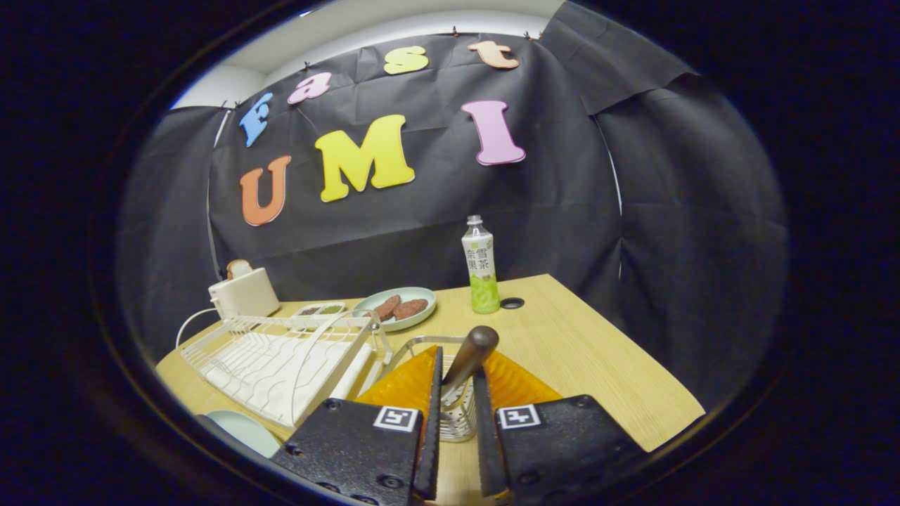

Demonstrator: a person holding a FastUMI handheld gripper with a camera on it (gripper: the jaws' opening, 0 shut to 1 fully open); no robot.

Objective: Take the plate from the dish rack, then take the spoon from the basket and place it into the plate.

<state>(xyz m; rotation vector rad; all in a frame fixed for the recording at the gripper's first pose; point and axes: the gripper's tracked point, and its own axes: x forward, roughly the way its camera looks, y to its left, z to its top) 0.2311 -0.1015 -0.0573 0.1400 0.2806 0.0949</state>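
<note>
Gripper (455, 383) closed narrowly on the spoon (470, 357) handle above the basket (450, 414); plate (242, 430) already out, beside the dish rack (281, 358); placing remains.

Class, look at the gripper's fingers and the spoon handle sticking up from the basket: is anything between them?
Nothing visible does. The spoon handle already rises between the fingers of the gripper, above the basket.

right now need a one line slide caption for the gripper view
Gripper closed around the brown spoon handle rising from the wire basket, beside the white dish rack.
</note>
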